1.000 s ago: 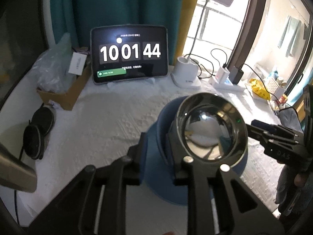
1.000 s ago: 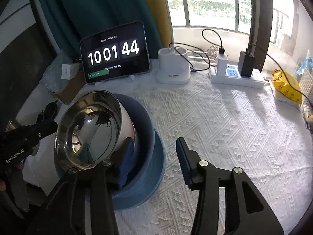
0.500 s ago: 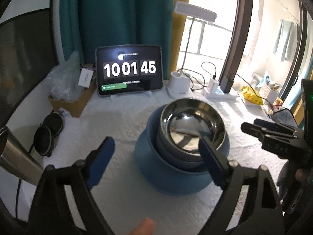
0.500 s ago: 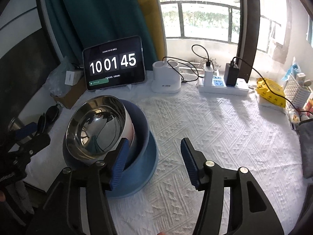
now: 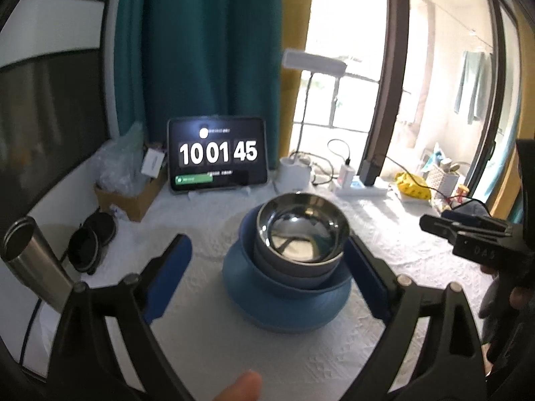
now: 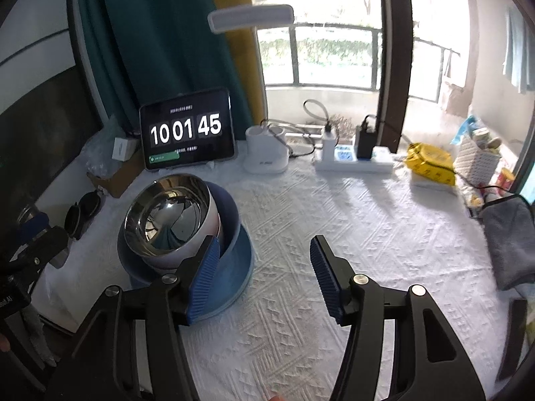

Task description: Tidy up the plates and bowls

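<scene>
A shiny steel bowl (image 5: 302, 230) sits nested in a grey bowl (image 5: 291, 269), inside a blue bowl (image 5: 245, 234) on a blue plate (image 5: 287, 304). The stack stands on the white tablecloth. My left gripper (image 5: 267, 245) is back from the stack and its jaws are opening. The stack shows between the blue pads (image 5: 167, 274), which touch nothing. In the right wrist view the steel bowl (image 6: 167, 214) and blue plate (image 6: 237, 267) lie at the left. My right gripper (image 6: 264, 244) hangs open beside them with only cloth between its fingers.
At the back stand a tablet clock (image 5: 217, 160), a cardboard box (image 5: 130, 197), a lamp base (image 6: 265, 153) and a power strip (image 6: 354, 162). Sunglasses (image 5: 90, 244) and a steel tumbler (image 5: 36, 264) lie left. A yellow packet (image 6: 431, 163) and grey towel (image 6: 511, 234) lie right.
My left gripper let go of the steel bowl's rim, opened wide and drew back and up. The bowl settled level in the stack. My right gripper widened a little and backed away too.
</scene>
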A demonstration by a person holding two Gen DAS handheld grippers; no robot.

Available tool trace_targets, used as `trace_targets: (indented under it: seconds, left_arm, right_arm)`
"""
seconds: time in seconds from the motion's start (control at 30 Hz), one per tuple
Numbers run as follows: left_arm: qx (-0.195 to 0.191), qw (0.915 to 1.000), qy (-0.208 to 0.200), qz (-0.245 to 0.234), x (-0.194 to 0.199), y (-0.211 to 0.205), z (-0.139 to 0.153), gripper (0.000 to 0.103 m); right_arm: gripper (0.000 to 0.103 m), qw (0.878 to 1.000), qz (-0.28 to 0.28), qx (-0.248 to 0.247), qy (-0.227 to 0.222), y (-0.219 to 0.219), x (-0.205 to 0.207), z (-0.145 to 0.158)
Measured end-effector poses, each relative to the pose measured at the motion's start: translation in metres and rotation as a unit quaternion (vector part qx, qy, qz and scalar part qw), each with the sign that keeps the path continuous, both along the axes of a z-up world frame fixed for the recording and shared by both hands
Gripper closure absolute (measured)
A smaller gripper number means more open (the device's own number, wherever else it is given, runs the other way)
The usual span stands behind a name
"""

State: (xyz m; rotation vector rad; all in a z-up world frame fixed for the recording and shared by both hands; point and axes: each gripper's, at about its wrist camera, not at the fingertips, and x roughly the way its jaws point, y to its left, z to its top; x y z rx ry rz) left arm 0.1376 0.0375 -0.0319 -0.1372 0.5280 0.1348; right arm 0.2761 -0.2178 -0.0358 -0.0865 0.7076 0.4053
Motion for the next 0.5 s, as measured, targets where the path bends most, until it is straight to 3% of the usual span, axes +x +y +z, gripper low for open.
trace_targets:
  seconds: [0.13, 0.27, 0.5]
  left_arm:
    - [0.000, 0.9997, -0.021, -0.011, -0.012, -0.006, 0.008, 0.010]
    - [0.017, 0.9975, -0.068, -0.002, -0.032, -0.017, 0.019, 0.010]
    - [0.051, 0.9869, -0.153, -0.006, -0.066, -0.037, 0.041, 0.010]
  right_arm:
    - [0.043, 1.000, -0.011, -0.001, -0.026, -0.011, -0.019, 0.013]
    - [0.043, 0.998, -0.020, -0.005, -0.053, -0.019, -0.035, 0.023]
    - [0.042, 0.991, -0.037, -0.022, -0.129, -0.030, -0.072, 0.043]
